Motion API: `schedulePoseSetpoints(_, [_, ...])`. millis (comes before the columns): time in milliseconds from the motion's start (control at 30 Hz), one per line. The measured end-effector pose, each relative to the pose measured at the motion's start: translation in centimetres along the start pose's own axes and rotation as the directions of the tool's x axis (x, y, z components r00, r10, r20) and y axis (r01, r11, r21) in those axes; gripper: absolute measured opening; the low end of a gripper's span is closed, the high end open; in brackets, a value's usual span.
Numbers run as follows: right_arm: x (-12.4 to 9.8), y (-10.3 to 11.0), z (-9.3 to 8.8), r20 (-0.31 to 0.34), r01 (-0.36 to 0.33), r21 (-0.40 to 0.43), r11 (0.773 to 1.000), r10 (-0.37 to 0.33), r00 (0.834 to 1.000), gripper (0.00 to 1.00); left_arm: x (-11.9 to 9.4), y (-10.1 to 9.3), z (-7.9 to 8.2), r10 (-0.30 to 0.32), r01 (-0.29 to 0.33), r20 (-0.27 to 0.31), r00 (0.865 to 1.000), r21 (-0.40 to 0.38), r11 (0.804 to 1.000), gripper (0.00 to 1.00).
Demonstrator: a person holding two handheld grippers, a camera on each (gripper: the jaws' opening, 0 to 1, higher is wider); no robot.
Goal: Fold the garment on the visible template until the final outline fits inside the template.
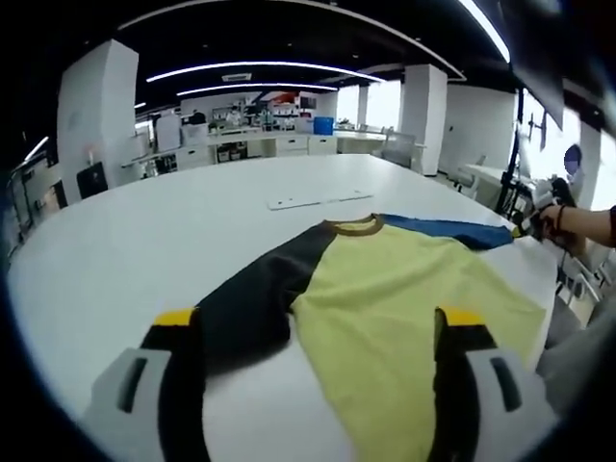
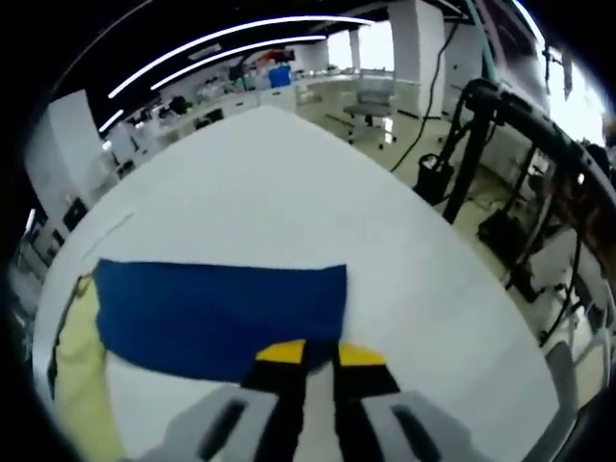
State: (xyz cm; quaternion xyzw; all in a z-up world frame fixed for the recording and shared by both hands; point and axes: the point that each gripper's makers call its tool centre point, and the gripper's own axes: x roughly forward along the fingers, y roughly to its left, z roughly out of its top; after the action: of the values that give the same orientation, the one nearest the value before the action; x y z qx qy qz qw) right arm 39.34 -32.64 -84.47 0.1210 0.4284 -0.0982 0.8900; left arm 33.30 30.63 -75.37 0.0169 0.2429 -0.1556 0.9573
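- Left gripper (image 1: 318, 332) — I am holding it spread wide over the shirt (image 1: 404, 289).
- Right gripper (image 2: 320, 354) — I am pinching the blue sleeve (image 2: 217, 313) edge on the white table (image 2: 289, 183).

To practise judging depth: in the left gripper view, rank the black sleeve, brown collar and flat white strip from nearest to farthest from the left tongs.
1. Black sleeve: lies just ahead of the left tongs, toward the left jaw.
2. Brown collar: mid-table, at the shirt's top.
3. Flat white strip: farthest, beyond the collar.
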Motion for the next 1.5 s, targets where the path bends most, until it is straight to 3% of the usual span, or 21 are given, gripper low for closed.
schedulePoseSetpoints(233, [-0.8,0.7,0.4,0.011,-0.001,-0.016,1.000,0.001,1.000,0.00,-0.5,-0.3,-0.4,-0.008,0.008,-0.016,1.000,-0.006,1.000,0.99])
schedulePoseSetpoints(567, [-1.2,1.3,2.8,0.039,-0.027,-0.042,0.999,0.029,0.999,0.00,-0.6,-0.4,0.7,-0.025,0.025,-0.001,1.000,0.001,1.000,0.99])
schedulePoseSetpoints(967, [-3.2,5.4,4.6,0.071,-0.079,-0.093,0.993,0.085,0.994,0.00,-1.3,-0.7,0.3,-0.040,0.040,-0.017,0.999,0.003,0.999,0.99])
schedulePoseSetpoints(1133, [-2.6,7.1,5.9,0.068,-0.118,-0.145,0.982,0.128,0.989,0.00,-1.6,-0.7,0.3,-0.042,0.042,-0.013,0.999,0.001,0.999,0.99])
schedulePoseSetpoints(1333, [-3.9,9.8,5.9,0.056,-0.154,-0.199,0.968,0.168,0.984,0.00,-2.0,-1.0,0.4,-0.053,0.053,-0.003,0.999,-0.022,0.998,0.99])
schedulePoseSetpoints(1500, [-3.7,10.8,6.3,0.047,-0.159,-0.223,0.962,0.173,0.984,0.00,-2.4,-1.1,0.6,-0.063,0.063,-0.012,0.998,0.001,0.998,0.99])
